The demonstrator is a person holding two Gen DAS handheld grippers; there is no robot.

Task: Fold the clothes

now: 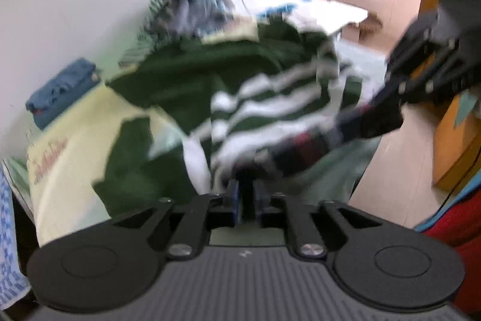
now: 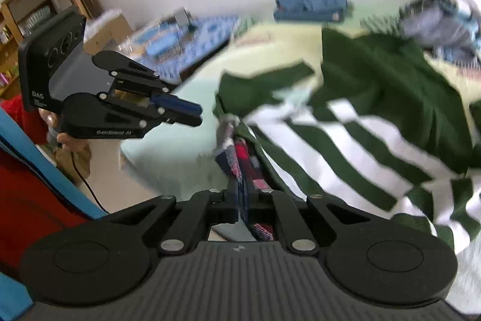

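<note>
On the bed (image 2: pixel 168 107), green striped garment (image 2: pixel 360 122) heaped; right gripper (image 2: pixel 245 200) clamped on plaid cloth (image 2: pixel 240 158), left gripper (image 2: pixel 192 112) slightly parted, empty. Blue folded jeans (image 2: pixel 309 6) by wall.

Blurred green-and-white striped garment (image 1: pixel 264 98) on bed, right hand-held gripper (image 1: pixel 369 122) pinching plaid cloth (image 1: pixel 303 146) (dark, red-checked)

You are working over a bed (image 2: pixel 168 122) with a pale green sheet, set against a white wall. On it lies a pale yellow cloth (image 1: pixel 75 140) with red lettering, and a green-and-white striped garment (image 2: pixel 345 140) sprawls rumpled across both. A folded blue piece (image 2: pixel 309 6) lies by the wall, and a blurred heap of grey, blue and striped clothes (image 1: pixel 192 8) sits beyond the striped garment.
</note>
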